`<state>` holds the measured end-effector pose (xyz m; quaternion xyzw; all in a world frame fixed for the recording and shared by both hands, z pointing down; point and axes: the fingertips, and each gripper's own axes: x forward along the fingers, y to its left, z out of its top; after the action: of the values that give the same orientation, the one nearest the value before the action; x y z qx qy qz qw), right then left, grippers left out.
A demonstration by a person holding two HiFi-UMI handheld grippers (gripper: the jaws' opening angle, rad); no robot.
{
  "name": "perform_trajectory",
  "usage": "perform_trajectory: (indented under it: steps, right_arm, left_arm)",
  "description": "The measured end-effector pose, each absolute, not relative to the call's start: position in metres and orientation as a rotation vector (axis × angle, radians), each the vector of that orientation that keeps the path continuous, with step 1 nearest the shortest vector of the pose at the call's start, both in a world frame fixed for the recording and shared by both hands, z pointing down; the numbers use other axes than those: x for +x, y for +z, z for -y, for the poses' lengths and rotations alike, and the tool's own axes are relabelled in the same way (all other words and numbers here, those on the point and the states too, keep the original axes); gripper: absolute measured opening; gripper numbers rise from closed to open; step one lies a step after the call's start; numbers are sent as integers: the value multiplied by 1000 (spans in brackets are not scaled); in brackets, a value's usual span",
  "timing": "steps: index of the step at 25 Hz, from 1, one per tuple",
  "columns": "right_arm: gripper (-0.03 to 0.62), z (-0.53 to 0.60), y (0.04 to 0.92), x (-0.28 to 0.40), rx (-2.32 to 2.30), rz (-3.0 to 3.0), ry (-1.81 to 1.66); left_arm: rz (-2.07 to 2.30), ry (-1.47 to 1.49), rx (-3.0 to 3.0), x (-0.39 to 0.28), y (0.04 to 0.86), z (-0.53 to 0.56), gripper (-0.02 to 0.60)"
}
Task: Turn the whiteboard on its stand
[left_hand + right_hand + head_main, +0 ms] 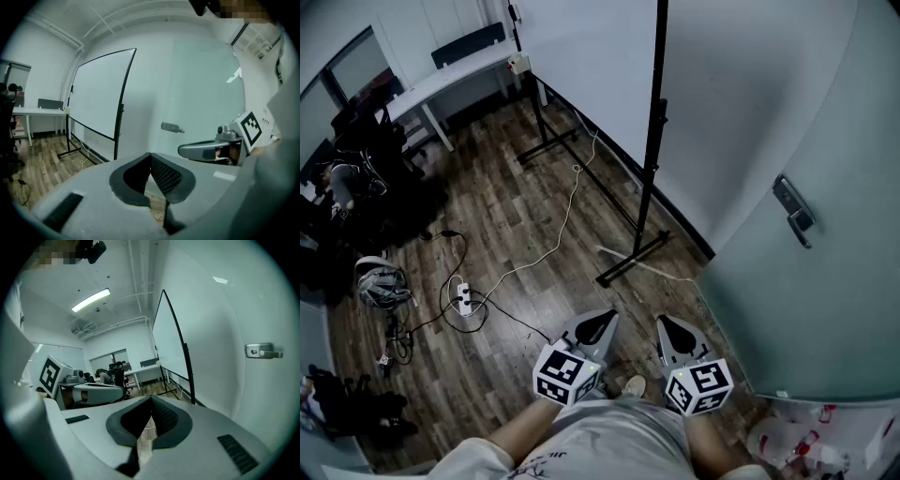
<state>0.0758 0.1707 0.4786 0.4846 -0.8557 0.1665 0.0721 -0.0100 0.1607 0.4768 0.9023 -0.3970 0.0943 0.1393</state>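
Shows the whiteboard (586, 75) upright on its black stand (652, 159) at the floor's (502, 220) right edge, close along the wall (731, 84) and roughly parallel to it, both feet of the stand flat on the wood planks. Shows the left gripper (598, 325) and the right gripper (674, 330) side by side over the floor's near edge, just above the person's shirt (609, 445), tips toward the stand's near foot (633, 259) yet well apart from it. Finds the left gripper's jaws pressed together at the tips, nothing between them (only planks visible through the slit below the pads). Finds the right gripper's jaws pressed together as well, likewise empty. Puts a pale door (834, 281) with a metal handle (794, 214) at the floor's near right corner, just beside the right gripper. Trails a white cable (565, 214) from beneath the whiteboard across the planks to a power strip (464, 300) toward the floor's left edge. Sets a white desk (455, 82) in the floor's far left corner, dark chairs (370, 141) beside it along the left edge. From the left gripper view, catches the whiteboard ahead and to the left, the door handle to its right and the right gripper alongside at the right. From the right gripper view, catches the whiteboard ahead, the left gripper alongside at the left.
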Motion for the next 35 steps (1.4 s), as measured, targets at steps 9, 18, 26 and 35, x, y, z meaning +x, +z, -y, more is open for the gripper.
perform_trajectory:
  steps: [9, 18, 26, 35]
  right_arm:
    - [6, -175, 484, 64, 1491, 2542, 510]
    - [6, -172, 480, 44, 1537, 2541, 476]
    - [6, -167, 478, 25, 1561, 2545, 486]
    - [6, -154, 485, 26, 1561, 2524, 501]
  left_arm:
    - [1145, 266, 2608, -28, 479, -162, 9]
    - [1099, 246, 2626, -40, 479, -158, 9]
    - [1055, 205, 2652, -61, 473, -158, 9]
    - [1038, 213, 2656, -64, 477, -144, 9]
